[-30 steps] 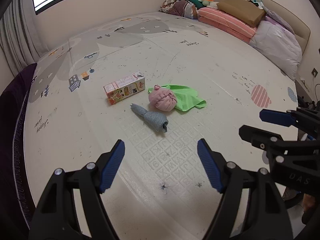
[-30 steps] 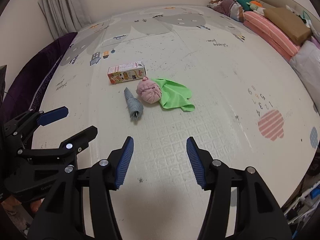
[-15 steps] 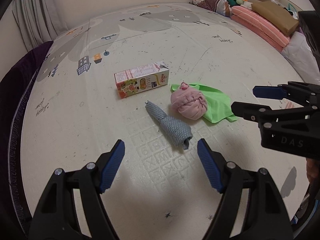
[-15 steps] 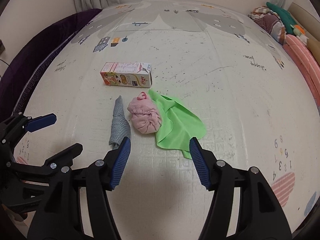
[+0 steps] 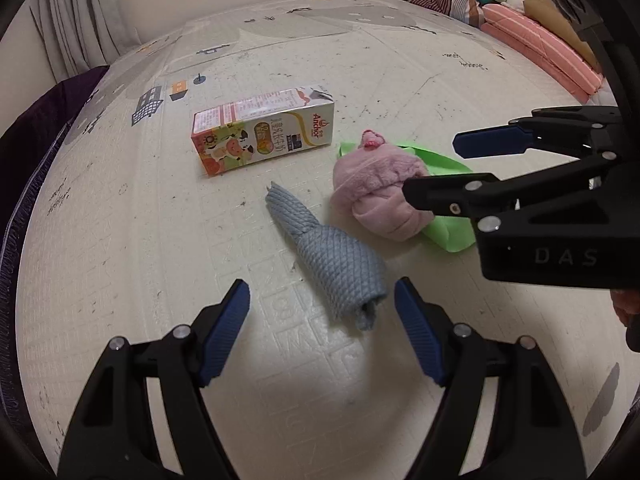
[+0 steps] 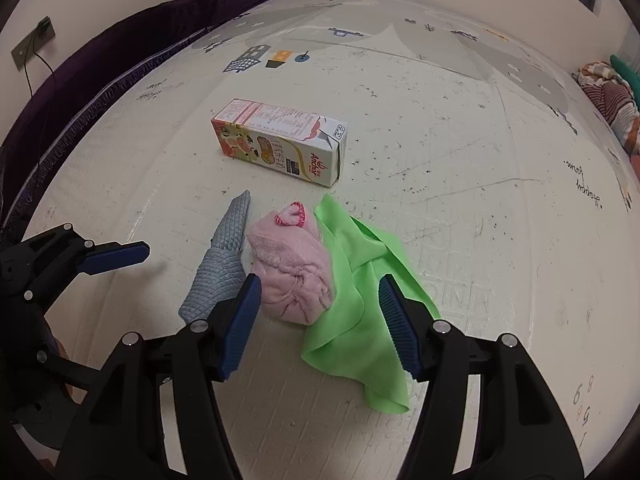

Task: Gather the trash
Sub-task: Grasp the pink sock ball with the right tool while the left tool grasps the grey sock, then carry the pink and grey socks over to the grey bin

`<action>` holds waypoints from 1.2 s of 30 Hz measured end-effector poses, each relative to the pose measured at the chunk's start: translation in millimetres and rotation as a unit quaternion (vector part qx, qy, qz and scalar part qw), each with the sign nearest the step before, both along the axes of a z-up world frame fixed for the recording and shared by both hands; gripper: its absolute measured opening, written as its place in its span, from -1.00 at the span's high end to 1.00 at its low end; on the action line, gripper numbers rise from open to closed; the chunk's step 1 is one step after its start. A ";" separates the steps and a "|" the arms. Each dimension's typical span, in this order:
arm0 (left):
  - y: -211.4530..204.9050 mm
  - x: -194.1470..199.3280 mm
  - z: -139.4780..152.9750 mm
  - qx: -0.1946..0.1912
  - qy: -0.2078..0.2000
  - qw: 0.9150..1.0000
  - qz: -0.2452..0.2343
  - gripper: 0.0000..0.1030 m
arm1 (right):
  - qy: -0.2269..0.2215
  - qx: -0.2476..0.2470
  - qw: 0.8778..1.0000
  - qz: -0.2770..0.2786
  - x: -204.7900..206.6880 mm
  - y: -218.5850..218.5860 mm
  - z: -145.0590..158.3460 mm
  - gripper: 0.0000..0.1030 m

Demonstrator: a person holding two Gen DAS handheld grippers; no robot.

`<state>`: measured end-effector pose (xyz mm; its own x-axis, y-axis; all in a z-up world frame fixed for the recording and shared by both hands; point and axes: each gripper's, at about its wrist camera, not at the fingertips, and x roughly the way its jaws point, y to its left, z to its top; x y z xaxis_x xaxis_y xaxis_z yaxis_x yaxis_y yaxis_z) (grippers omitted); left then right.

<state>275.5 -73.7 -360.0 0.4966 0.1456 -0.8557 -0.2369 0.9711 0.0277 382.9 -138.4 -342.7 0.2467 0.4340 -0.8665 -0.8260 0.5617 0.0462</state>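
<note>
Left wrist view: one carton (image 5: 262, 132), three cloths (image 5: 336, 264), both grippers' fingers (image 5: 224, 336) wide, empty.

The right tongs (image 6: 318, 322) are hovering with jaws apart over a pink fleece bundle (image 6: 294, 276) that is lying partly on a green cloth (image 6: 356, 312). A grey rolled cloth (image 6: 218, 276) is lying just left of it, touching. Farther off, an Anchor milk carton (image 6: 280, 142) is lying on its side on the play mat (image 6: 460, 168). The left tongs (image 6: 116, 254) are showing at the left edge.

Both tongs are matte black plastic frames with silver screw heads and ribbed blue pads: left tongs (image 5: 322, 320), right tongs (image 6: 320, 316). The right tongs' housing reads "DAS".
</note>
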 end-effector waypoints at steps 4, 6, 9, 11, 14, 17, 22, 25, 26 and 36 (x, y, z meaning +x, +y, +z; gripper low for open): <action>9.2 7.7 -9.3 -0.008 -0.007 1.000 0.004 -0.21 | 0.013 0.002 1.000 0.008 6.9 10.6 -8.5 -0.15; 14.7 11.2 -14.9 -0.025 -0.001 1.000 0.005 0.08 | 0.018 -0.002 1.000 0.016 6.9 16.8 -13.3 -0.15; 18.6 13.8 -19.9 -0.039 0.006 0.999 0.003 0.55 | 0.020 -0.009 1.000 0.022 4.6 25.4 -18.9 -0.15; 20.3 13.1 -20.2 -0.048 0.005 0.999 0.000 0.68 | 0.021 -0.011 0.999 0.023 3.6 29.2 -20.3 0.09; 23.7 11.2 -18.4 -0.060 0.001 0.998 0.001 0.80 | 0.021 -0.011 1.000 0.019 2.5 31.7 -18.9 0.19; 28.2 8.5 -15.3 -0.065 -0.001 0.998 0.001 0.83 | 0.026 -0.004 1.000 0.005 1.8 29.1 -14.0 0.20; 33.3 -2.0 -4.7 -0.069 -0.006 0.998 -0.002 0.84 | 0.032 0.008 0.999 -0.019 -6.1 20.4 -2.8 0.20; 33.0 -10.2 7.2 -0.064 -0.010 0.998 -0.010 0.84 | 0.040 0.014 0.999 -0.033 -15.0 14.9 2.5 0.20; 32.6 -13.7 11.5 -0.063 -0.011 0.998 -0.012 0.84 | 0.044 0.016 0.998 -0.039 -18.5 13.8 3.7 0.20; 26.7 -59.7 59.3 -0.049 -0.017 0.996 -0.068 0.84 | 0.077 0.035 0.989 -0.123 -72.6 -12.5 21.7 0.20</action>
<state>215.8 -46.9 -300.7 0.5353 -0.0074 -0.8446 -0.1028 0.9919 -0.0739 310.3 -150.9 -321.0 0.2191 0.4383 -0.8717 -0.6451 0.7353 0.2075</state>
